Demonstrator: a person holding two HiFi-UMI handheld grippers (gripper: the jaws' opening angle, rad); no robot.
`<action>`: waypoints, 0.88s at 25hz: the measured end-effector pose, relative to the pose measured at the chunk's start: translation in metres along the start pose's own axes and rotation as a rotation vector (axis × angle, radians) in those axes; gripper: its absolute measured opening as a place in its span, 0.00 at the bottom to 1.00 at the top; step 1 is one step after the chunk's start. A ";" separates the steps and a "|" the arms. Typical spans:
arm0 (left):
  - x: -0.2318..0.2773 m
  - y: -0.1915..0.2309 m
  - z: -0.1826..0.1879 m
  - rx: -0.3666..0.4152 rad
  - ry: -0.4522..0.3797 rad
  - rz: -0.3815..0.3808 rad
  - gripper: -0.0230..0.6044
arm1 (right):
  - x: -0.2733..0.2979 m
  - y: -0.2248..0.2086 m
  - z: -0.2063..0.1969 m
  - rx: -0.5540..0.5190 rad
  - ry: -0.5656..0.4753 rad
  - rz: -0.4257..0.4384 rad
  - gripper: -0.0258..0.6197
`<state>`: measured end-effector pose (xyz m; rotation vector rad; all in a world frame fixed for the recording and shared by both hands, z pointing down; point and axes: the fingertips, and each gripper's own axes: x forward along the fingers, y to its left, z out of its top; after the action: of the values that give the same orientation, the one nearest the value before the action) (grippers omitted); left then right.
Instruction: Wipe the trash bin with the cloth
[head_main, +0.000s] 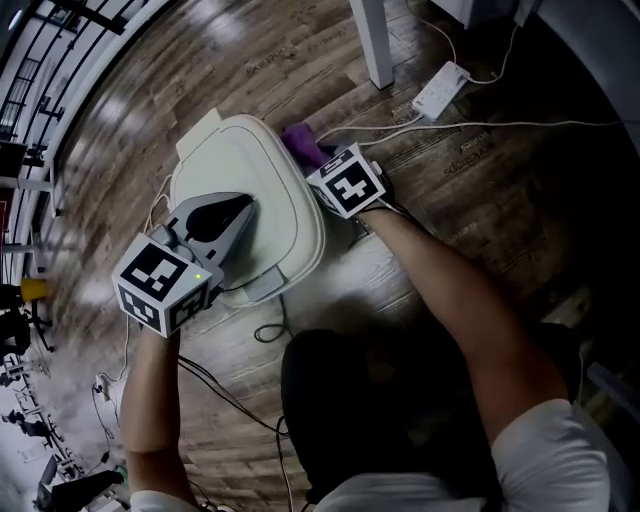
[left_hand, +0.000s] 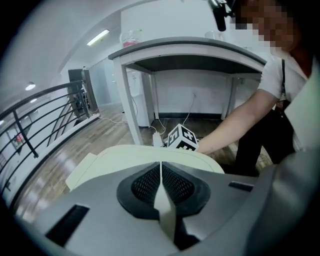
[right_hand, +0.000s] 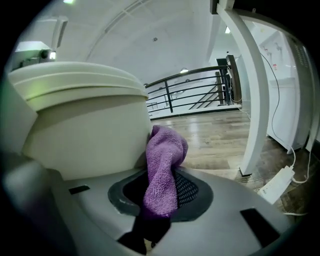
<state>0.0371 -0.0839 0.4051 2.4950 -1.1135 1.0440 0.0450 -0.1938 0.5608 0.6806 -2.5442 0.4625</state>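
Note:
A cream trash bin with a closed lid stands on the wooden floor. My left gripper is shut with nothing in it, its tips just over the bin lid near the front edge. My right gripper is at the bin's right side, low beside its wall. It is shut on a purple cloth, which sticks up out of the jaws and touches the bin wall. From the head view only a corner of the cloth shows past the marker cube. The right gripper's cube shows beyond the lid in the left gripper view.
A white table leg stands just behind the bin, with a power strip and cables on the floor to its right. A black railing runs along the left. A cable loops on the floor in front of the bin.

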 end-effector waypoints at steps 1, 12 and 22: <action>-0.003 0.003 -0.004 -0.021 0.004 -0.002 0.05 | 0.001 0.006 0.002 -0.004 0.000 0.013 0.19; -0.009 -0.001 -0.007 0.043 -0.030 -0.025 0.05 | 0.003 -0.019 0.024 -0.314 0.028 0.066 0.19; -0.003 0.000 -0.011 0.011 0.022 -0.054 0.05 | 0.011 0.006 0.054 -0.347 -0.020 0.266 0.19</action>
<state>0.0304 -0.0769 0.4106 2.5009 -1.0309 1.0636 0.0148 -0.2162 0.5199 0.2226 -2.6518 0.0904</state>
